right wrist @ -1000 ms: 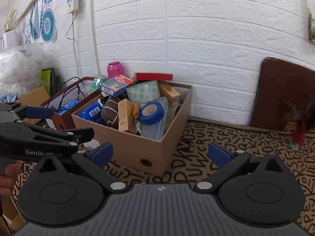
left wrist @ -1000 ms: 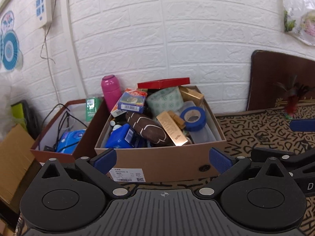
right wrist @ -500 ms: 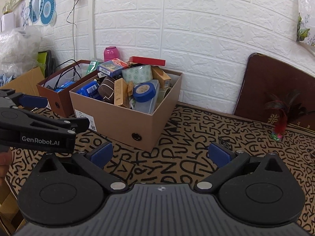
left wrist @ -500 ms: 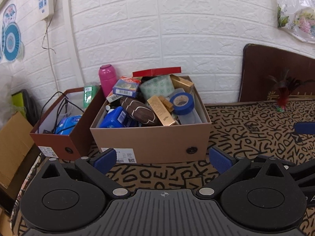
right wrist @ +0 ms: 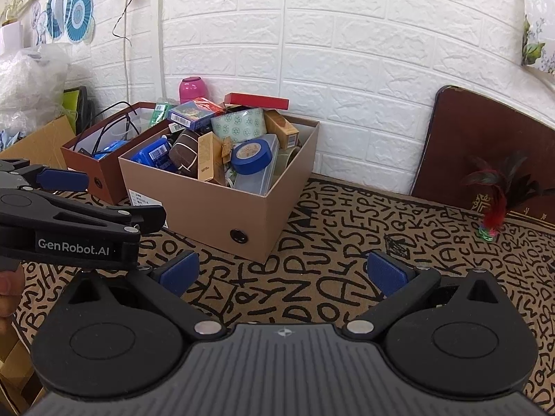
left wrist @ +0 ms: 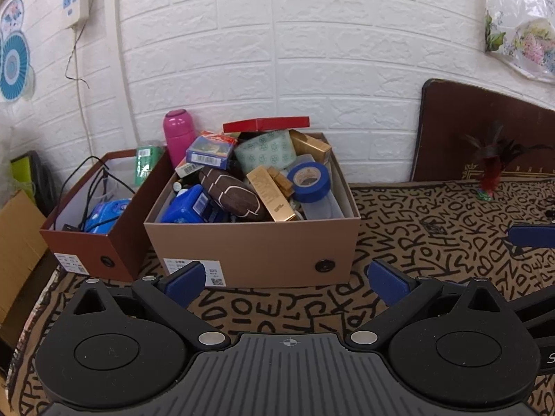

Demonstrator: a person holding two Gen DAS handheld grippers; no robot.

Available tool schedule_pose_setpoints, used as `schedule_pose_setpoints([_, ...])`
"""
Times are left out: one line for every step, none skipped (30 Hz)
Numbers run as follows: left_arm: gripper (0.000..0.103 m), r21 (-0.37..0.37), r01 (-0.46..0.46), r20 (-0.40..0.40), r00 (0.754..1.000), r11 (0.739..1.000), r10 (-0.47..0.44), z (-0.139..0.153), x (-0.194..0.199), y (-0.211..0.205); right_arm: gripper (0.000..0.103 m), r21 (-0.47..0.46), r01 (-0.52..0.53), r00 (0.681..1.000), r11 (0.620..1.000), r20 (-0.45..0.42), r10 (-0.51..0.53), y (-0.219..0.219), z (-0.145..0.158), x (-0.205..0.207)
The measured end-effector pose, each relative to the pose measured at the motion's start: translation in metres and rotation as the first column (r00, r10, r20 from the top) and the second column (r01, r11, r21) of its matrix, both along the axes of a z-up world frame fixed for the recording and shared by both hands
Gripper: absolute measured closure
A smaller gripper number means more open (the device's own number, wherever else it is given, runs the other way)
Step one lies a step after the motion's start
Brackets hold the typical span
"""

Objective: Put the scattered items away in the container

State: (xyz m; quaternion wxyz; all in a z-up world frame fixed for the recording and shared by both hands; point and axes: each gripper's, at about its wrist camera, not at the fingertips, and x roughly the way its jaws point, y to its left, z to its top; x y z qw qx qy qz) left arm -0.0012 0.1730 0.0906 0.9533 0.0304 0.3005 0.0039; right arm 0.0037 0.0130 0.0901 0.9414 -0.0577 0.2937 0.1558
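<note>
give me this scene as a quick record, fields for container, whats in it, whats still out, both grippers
container: tan cardboard box, piled full
contents: blue tape roll, gold box, brown pouch, red box on top
still out: feather shuttlecock on the patterned mat
left gripper: open, empty
right gripper: open, empty

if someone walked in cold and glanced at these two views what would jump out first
Probably the tan cardboard box against the white brick wall, heaped past its rim, with a blue tape roll near its right side and a red box on top at the back. Next, the mat with bold black letters under it, where a red-and-black feathered shuttlecock stands alone, far right. Both the left gripper and right gripper are open and empty.
</note>
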Motion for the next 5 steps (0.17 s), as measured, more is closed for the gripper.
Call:
schedule_pose_setpoints([0.0, 0.002, 0.0, 0.0, 1.0, 1.0, 0.0, -0.0001, 0.0002, -0.0005, 0.001, 0.0, 0.0, 1.0, 1.0, 0.0, 0.0, 0.0001, -0.0001, 0.0003])
schedule_pose_setpoints([0.0, 0.005, 0.001, 0.001, 1.0, 1.0, -0.001, -0.0001, 0.0003, -0.0008, 0.001, 0.0, 0.001, 1.0, 1.0, -0.001, -0.001, 0.0, -0.0002, 0.0005])
schedule_pose_setpoints([0.0, 0.005, 0.001, 0.001, 1.0, 1.0, -0.001, -0.0001, 0.0003, -0.0013, 0.001, 0.0, 0.002, 1.0, 1.0, -0.002, -0.002, -0.0001, -0.0002, 0.0005])
schedule_pose_setpoints([0.0, 0.004, 0.0, 0.001, 1.0, 1.0, 0.0, -0.0001, 0.0001, -0.0017, 0.001, 0.0, 0.001, 1.0, 1.0, -0.003, -0.001, -0.0003, -0.0005, 0.001])
schedule_pose_setpoints([0.0, 0.003, 0.002, 0.002, 1.0, 1.0, -0.002, -0.0001, 0.0, -0.0019, 0.001, 0.001, 0.002, 1.0, 1.0, -0.004, -0.002, -0.0005, -0.0008, 0.0011])
